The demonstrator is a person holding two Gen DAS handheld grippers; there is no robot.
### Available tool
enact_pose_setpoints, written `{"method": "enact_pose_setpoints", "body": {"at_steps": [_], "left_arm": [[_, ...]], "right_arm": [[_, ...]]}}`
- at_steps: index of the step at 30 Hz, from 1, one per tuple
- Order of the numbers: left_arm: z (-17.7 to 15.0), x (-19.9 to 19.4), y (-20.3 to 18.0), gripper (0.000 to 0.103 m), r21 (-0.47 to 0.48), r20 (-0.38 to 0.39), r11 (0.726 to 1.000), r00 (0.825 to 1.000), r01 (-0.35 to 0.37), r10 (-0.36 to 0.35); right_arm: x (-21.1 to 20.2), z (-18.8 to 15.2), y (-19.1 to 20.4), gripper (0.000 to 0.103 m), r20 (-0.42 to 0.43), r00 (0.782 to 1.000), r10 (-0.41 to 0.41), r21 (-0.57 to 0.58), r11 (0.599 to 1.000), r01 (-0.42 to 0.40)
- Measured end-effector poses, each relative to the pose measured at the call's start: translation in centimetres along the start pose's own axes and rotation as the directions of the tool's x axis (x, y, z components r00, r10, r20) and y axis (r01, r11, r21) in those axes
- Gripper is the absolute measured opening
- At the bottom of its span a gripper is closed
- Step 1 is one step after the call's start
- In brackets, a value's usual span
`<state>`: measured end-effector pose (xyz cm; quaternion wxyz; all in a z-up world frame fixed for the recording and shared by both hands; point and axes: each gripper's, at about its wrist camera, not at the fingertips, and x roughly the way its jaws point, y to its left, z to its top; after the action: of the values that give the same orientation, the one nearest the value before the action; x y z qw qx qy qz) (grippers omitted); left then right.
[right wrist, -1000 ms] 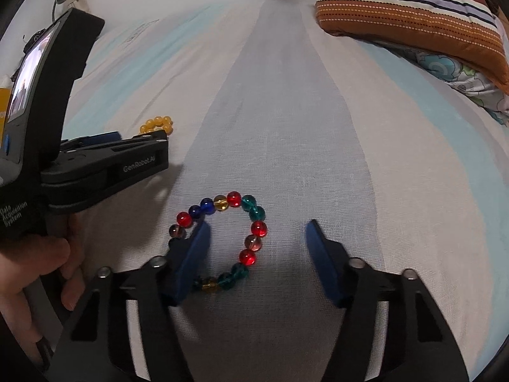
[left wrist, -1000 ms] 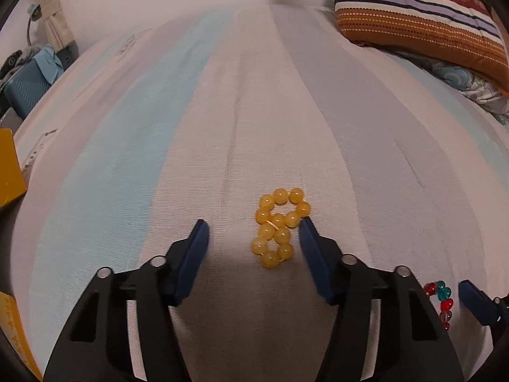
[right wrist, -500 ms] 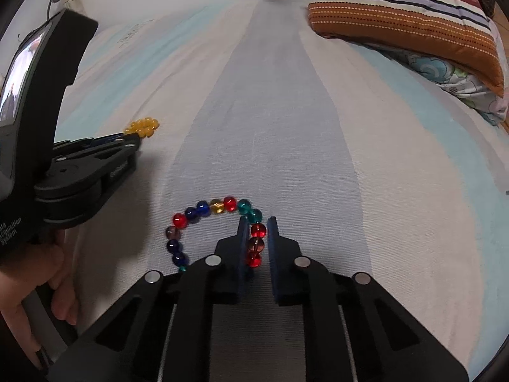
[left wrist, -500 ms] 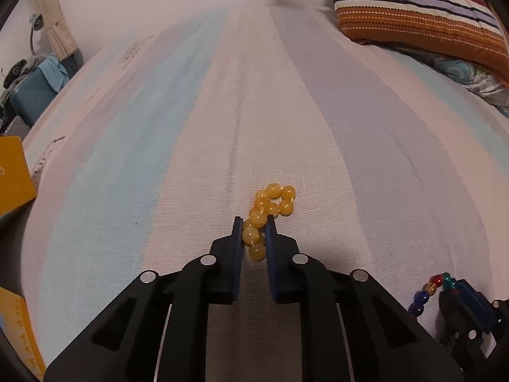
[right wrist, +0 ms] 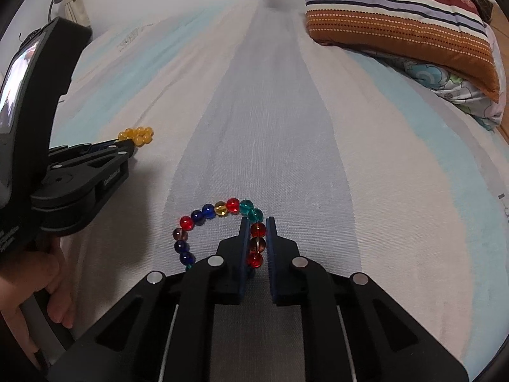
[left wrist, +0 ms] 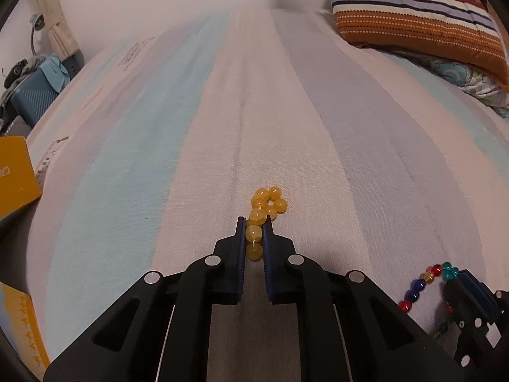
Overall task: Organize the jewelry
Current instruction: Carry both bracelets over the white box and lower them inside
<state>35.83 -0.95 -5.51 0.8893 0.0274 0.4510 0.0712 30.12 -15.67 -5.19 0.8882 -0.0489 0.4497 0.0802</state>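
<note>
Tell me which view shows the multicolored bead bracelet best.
The right wrist view: the multicolored bead bracelet lies centered on the striped bedsheet, most of its loop visible, the right hand-held gripper shut on its right side. The left wrist view catches only a few beads at its lower right edge.

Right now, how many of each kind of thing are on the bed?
Yellow bead bracelet: 1
Multicoloured bead bracelet: 1
Striped pillow: 1
Floral bedding under it: 1
Total: 4
Each bracelet is pinched in a hand-held gripper: left, right.
</note>
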Motion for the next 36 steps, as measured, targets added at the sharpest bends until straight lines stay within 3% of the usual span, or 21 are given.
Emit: {"method": "enact_pose_setpoints", "body": {"at_steps": [20, 36], "left_arm": [[-3.0, -7.2, 3.1, 0.009, -0.034, 0.029, 0.998, 0.998, 0.054, -0.053], [-5.2, -16.8, 7.0, 0.009, -0.051, 0.074, 0.996, 0.994, 0.079, -0.075]], "right_arm": [[-4.2, 0.6, 0.5, 0.009, 0.061, 0.998, 0.012, 0.004, 1.000, -0.012], [-13.0, -1.2, 4.5, 0.009, 0.108, 0.994, 0.007, 0.004, 1.000, -0.007]]}}
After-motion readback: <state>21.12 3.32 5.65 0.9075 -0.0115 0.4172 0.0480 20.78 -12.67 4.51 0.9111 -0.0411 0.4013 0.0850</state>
